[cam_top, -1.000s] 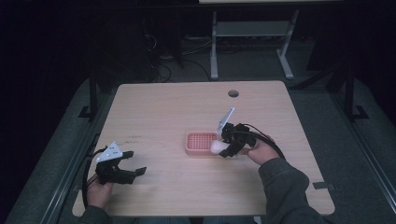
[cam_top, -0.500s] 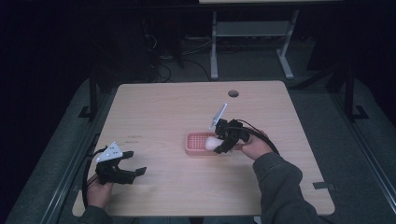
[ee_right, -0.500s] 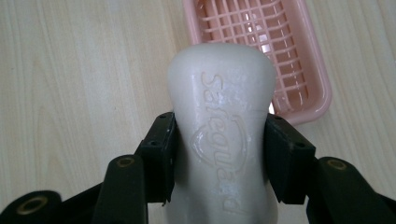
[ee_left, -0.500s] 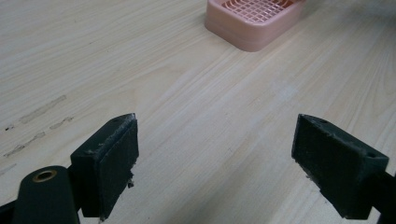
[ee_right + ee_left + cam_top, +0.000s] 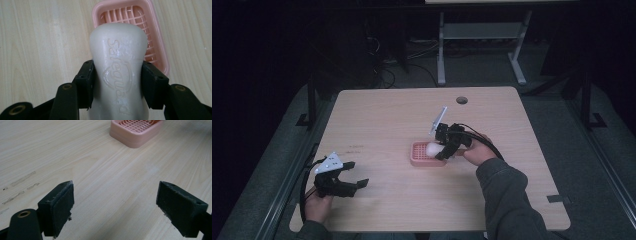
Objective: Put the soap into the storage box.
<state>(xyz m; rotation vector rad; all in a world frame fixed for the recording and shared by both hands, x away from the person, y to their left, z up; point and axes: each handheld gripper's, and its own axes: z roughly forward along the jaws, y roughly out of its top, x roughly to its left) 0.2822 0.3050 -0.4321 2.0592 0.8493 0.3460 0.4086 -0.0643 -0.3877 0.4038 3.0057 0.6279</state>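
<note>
Above the pink soap dish [image 5: 428, 155], the right hand-held gripper [image 5: 438, 149] clamps a soap bar [image 5: 119, 67].

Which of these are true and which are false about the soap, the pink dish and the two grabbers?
1. The right gripper squeezes a white soap bar. True.
2. The soap lies flat in the pink soap dish. False: it is held above the dish.
3. The left gripper is open with nothing between its jaws. True.
4. The dish is blue. False: it is pink.
5. The left gripper touches the dish. False: it is well apart.
</note>
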